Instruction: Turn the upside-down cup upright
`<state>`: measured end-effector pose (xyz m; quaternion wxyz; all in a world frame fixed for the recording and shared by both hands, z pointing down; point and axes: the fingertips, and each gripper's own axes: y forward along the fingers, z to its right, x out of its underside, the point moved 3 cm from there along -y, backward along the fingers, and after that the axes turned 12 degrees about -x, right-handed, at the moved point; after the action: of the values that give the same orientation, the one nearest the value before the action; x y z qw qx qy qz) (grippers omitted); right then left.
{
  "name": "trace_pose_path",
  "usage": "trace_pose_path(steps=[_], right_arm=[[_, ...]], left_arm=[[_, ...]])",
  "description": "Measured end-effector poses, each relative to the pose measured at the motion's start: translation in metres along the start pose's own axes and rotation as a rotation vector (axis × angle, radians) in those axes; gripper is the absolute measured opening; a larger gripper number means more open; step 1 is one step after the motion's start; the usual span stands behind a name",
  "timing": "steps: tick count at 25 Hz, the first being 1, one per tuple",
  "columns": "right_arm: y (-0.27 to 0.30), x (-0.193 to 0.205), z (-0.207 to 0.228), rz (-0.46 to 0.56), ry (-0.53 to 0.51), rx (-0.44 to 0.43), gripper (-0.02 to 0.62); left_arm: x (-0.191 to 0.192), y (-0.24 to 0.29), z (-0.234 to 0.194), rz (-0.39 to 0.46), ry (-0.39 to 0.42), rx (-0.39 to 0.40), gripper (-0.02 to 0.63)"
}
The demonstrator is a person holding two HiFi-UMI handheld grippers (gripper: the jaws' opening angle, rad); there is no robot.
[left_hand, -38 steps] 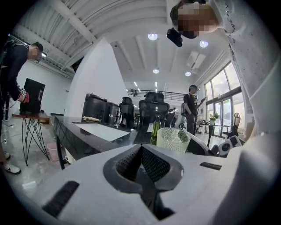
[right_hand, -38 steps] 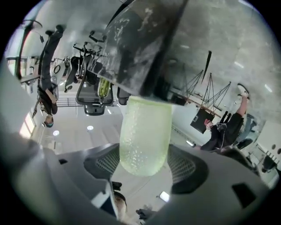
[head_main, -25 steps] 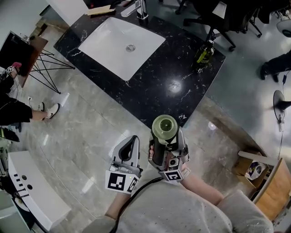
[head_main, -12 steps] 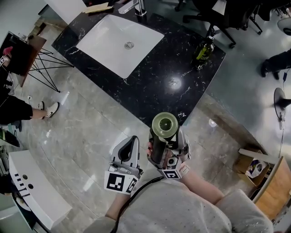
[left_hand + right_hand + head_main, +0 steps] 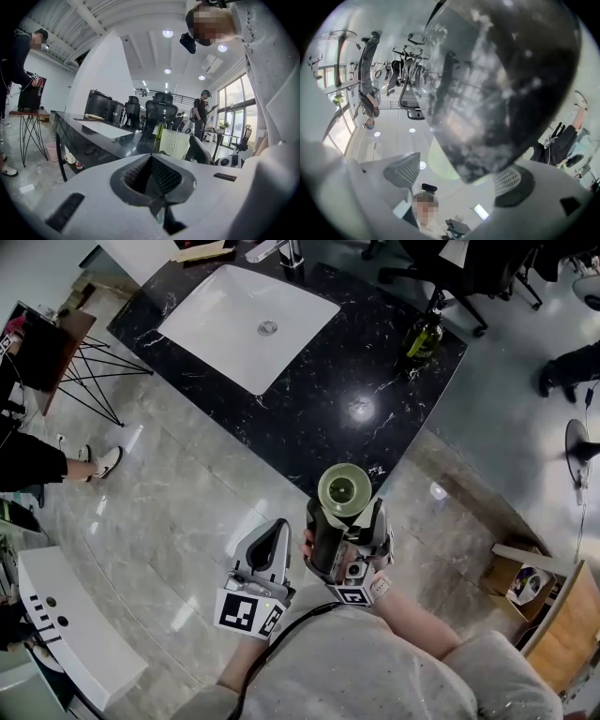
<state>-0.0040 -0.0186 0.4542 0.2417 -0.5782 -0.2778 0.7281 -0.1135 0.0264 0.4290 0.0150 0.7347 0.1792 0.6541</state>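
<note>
The translucent green cup with a dark, smoky wall (image 5: pixel 342 491) stands between the fingers of the right gripper (image 5: pixel 345 514), one round end turned up toward the head camera. I cannot tell whether that end is the mouth or the base. In the right gripper view the cup (image 5: pixel 497 93) fills the space ahead of the ribbed pads (image 5: pixel 401 171). It lies against the right-hand pad, with a clear gap to the left-hand one, and the jaws are opening.

Just beside it, the left gripper (image 5: pixel 275 529) has its fingers brought together on nothing.

Beyond both sets of fingertips lies the black marble counter (image 5: pixel 337 381), with a dark green glass bottle (image 5: pixel 422 338) on it. The bottle's label is too small to read. Each gripper's cube carries a black-and-white square marker (image 5: pixel 239 612), not lettering.
</note>
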Motion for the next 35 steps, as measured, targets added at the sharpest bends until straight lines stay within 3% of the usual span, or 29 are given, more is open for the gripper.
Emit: trace_pose_path(steps=[4,9,18,19,21,22,26,28,35], right_arm=[[-0.006,0.01,-0.002,-0.067,-0.025,0.032,0.434],[-0.006,0.054,-0.001,-0.3,-0.107,0.143,0.433],[-0.014,0.092,-0.025,-0.788,-0.484,0.482,0.423],[-0.01,0.094,-0.032,-0.835,-0.559,0.519,0.377],[-0.002,0.094,-0.043,-0.901,-0.748,0.605,0.11],[0.003,0.092,-0.049,-0.925,-0.84,0.642,0.034],[0.019,0.087,-0.057,-1.06,-1.186,0.816,0.009],[0.024,0.089,-0.057,-1.147,-1.311,0.874,0.009],[0.04,0.102,-0.056,-1.29,-1.553,0.861,0.008]], left_arm=[[0.0,-0.001,0.004,0.002,0.002,0.014,0.008],[-0.001,-0.004,0.007,0.013,0.003,0.017,0.008],[-0.02,0.003,0.025,0.083,0.011,0.059,0.008],[-0.023,0.004,0.027,0.092,0.011,0.065,0.008],[-0.029,0.005,0.032,0.11,0.013,0.074,0.008],[-0.032,0.005,0.034,0.119,0.013,0.078,0.008],[-0.041,0.007,0.041,0.153,0.017,0.091,0.008],[-0.046,0.008,0.046,0.17,0.019,0.1,0.008],[-0.06,0.006,0.063,0.209,0.051,0.136,0.008]])
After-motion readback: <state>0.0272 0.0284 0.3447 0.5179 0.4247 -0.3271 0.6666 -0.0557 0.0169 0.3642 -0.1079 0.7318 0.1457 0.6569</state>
